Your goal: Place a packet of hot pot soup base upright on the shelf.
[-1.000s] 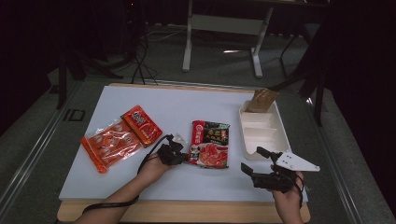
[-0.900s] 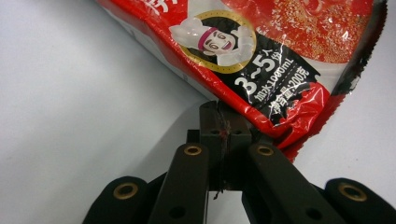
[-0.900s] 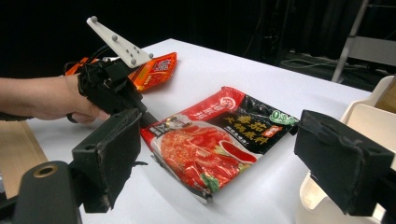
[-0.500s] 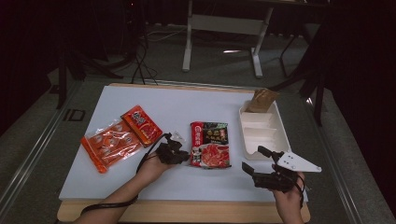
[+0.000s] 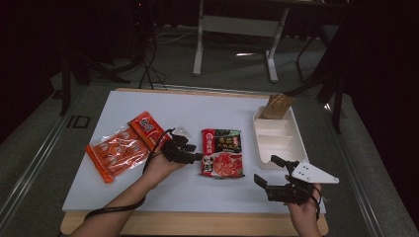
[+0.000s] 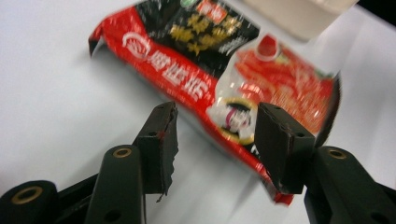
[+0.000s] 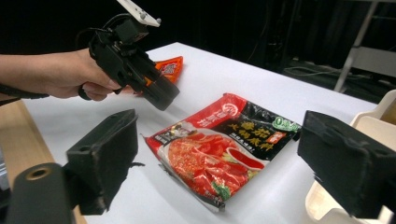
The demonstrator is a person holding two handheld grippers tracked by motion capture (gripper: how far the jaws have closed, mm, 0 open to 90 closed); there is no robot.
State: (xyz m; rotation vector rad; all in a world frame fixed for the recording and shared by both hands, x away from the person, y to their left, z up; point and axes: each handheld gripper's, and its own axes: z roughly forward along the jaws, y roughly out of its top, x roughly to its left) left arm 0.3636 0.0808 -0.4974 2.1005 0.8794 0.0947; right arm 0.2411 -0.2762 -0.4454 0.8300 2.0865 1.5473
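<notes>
A red and black sauce packet (image 5: pixel 222 152) lies flat in the middle of the white table (image 5: pixel 207 113). My left gripper (image 5: pixel 196 157) is open just at the packet's left edge; in the left gripper view its jaws straddle the packet's (image 6: pixel 219 79) near edge, with nothing clamped. My right gripper (image 5: pixel 269 170) is open near the table's front right, apart from everything. In the right gripper view the packet (image 7: pixel 219 149) lies ahead between the wide jaws, and the left gripper (image 7: pixel 163 93) hovers at its far corner.
Two orange-red packets (image 5: pixel 126 145) lie at the left. A white compartment tray (image 5: pixel 276 140) stands at the right, with a brown pouch (image 5: pixel 276 106) at its far end. The table's wooden front edge (image 5: pixel 197 224) runs along the bottom.
My left gripper has slid right, up to the sauce packet's left edge. The right gripper has stayed almost still.
</notes>
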